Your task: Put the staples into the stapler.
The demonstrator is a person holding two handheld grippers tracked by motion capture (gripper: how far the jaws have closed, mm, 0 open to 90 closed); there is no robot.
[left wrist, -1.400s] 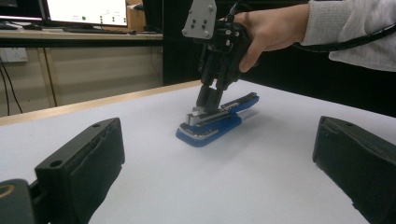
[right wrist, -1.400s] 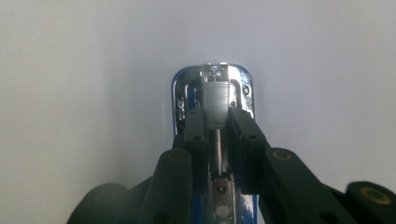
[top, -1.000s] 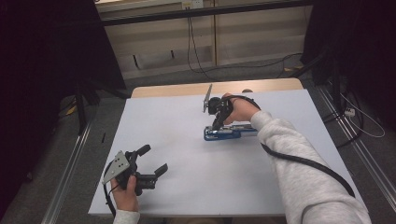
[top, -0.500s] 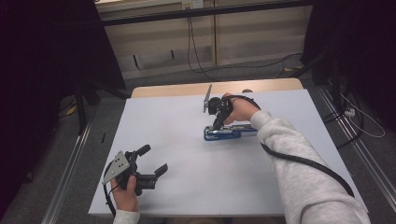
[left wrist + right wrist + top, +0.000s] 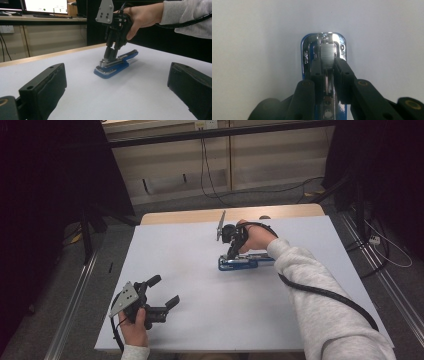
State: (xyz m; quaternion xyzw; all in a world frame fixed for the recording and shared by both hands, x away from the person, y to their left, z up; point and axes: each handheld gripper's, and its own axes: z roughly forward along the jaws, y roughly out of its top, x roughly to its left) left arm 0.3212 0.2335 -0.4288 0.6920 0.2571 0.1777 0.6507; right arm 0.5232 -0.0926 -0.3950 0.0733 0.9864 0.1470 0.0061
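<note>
A blue stapler (image 5: 240,264) with a chrome magazine lies open on the white table (image 5: 200,325), right of the middle. My right gripper (image 5: 231,256) points steeply down onto its left end. In the right gripper view the jaws are drawn close on either side of a grey staple strip (image 5: 328,56) that sits in the chrome channel of the stapler (image 5: 306,53), so my right gripper (image 5: 328,65) is shut on it. My left gripper (image 5: 164,290) rests open near the front left corner, with nothing between its jaws. From the left gripper view the stapler (image 5: 112,67) and the right gripper (image 5: 109,55) stand ahead.
The table's far wooden edge (image 5: 200,216) lies just behind the right hand. Cables (image 5: 220,190) run over the floor beyond it. A metal rail (image 5: 75,310) runs along the table's left side. A thick black cable (image 5: 325,292) trails along the right sleeve.
</note>
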